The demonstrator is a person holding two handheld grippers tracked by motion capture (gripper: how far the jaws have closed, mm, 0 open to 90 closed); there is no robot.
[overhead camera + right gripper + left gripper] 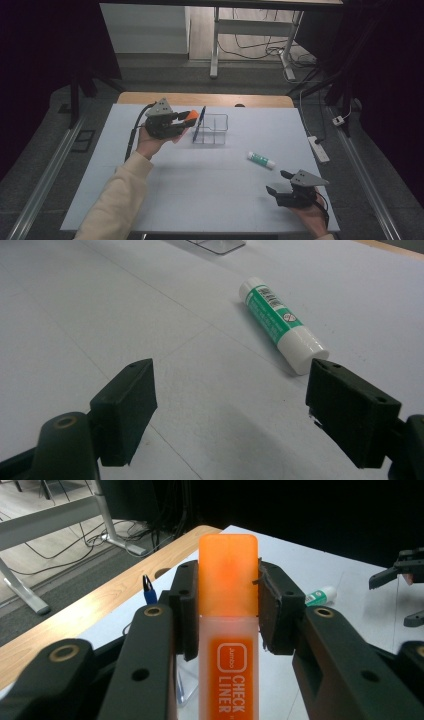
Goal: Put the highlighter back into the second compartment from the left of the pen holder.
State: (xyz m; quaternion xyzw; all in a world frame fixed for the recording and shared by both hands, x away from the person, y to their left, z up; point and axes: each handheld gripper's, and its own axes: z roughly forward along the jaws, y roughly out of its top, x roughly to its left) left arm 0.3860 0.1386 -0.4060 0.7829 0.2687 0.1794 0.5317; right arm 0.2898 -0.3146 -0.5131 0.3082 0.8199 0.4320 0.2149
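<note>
Right tongs [278, 183] sit lowest in the high view, at the near right of the counter [210, 200], jaws spread wide with nothing between them. Right gripper view: bare counter between the pads, green-and-white glue stick [280, 322] lying flat just beyond the right-hand jaw, not touched.

Left tongs [225, 600] clamped on an orange highlighter [228, 625], pads pressing both sides just below the cap, cap end poking out past the tips. Jaws partly closed, set by the marker's width. High view: left tongs [186, 120] held above the counter at far left, highlighter [190, 115] pointing right toward the clear organizer box [214, 131], just beside it. Blue pen [199, 124] stands tilted in the box's left compartment. Glue stick well right of the box, between box and right tongs.
</note>
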